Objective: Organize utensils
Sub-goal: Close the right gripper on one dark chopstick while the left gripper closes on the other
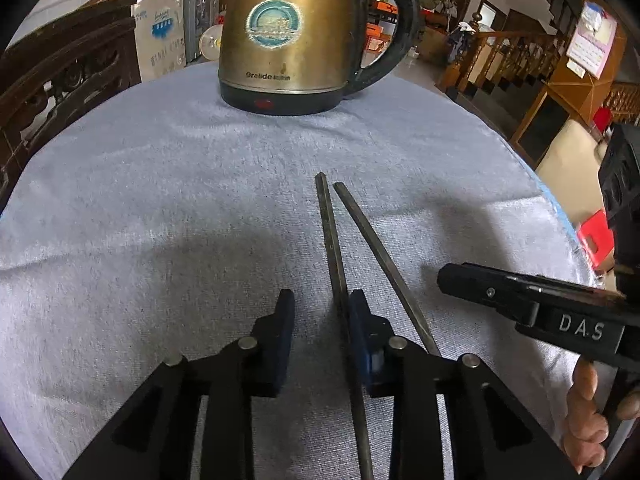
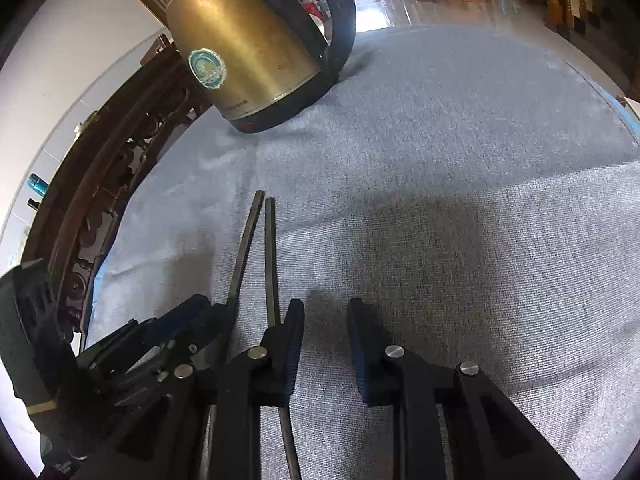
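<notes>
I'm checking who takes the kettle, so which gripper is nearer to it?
Neither clearly. The left gripper and right gripper sit side by side over the chopsticks, both well short of the kettle.

Towel [image 1: 160,200] covering the table: pale blue-grey, fine ribbed weave, with a brighter blue edge at 3 o'clock in the left wrist view. Kettle [image 1: 288,32] at 12 o'clock: tarnished brass-gold body, round teal-and-white emblem, black base with a small red spot, black handle; the two chopsticks [image 1: 340,264] are dark grey with a dull metallic sheen. Left gripper [image 1: 320,320] and right gripper [image 2: 324,328]: black frames, dark blue pads [image 1: 362,332], silver pivot pins; white letters show on the black body at 4 o'clock in the left wrist view.
</notes>
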`<action>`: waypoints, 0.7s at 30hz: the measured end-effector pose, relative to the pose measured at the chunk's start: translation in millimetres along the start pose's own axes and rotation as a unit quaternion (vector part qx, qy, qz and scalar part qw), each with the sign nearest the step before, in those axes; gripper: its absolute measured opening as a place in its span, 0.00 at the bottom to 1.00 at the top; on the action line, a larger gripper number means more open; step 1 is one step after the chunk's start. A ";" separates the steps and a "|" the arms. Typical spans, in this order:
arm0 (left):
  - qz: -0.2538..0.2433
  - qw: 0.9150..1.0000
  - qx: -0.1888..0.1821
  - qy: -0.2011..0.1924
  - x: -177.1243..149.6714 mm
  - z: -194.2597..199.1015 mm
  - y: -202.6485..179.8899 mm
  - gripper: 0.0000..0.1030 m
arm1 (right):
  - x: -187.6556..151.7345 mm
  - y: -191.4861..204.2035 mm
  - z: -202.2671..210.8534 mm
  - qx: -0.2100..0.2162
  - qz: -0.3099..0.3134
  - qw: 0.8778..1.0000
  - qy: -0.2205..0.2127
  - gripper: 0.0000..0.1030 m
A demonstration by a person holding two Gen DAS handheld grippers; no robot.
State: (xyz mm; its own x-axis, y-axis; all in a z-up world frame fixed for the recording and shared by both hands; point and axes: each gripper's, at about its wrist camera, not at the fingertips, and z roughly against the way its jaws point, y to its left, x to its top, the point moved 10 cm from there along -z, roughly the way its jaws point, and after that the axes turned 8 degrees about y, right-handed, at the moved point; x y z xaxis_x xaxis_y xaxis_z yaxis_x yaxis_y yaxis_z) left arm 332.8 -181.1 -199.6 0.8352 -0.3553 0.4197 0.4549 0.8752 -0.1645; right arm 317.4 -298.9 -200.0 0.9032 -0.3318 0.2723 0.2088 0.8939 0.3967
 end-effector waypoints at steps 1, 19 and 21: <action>-0.006 1.000 0.004 -0.002 -0.4 -0.2 -0.6 0.28 | -0.3 -0.2 0.0 0.001 -0.001 1.000 0.000 0.24; 0.001 1.000 0.001 0.025 -47.4 29.4 45.6 0.05 | 6.2 13.9 -2.2 -0.025 0.030 0.999 0.025 0.25; 0.014 0.999 -0.013 0.032 -44.8 30.4 51.0 0.05 | 11.7 20.3 -3.5 -0.022 0.035 0.999 0.029 0.25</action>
State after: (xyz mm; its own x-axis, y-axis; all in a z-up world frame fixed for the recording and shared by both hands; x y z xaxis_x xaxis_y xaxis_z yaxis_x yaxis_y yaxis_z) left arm 309.1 -110.5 -199.7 0.8652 -0.3525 0.3565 0.4389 0.8763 -0.1989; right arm 333.5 -283.5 -191.8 0.9358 -0.2513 0.2471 0.1595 0.9272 0.3389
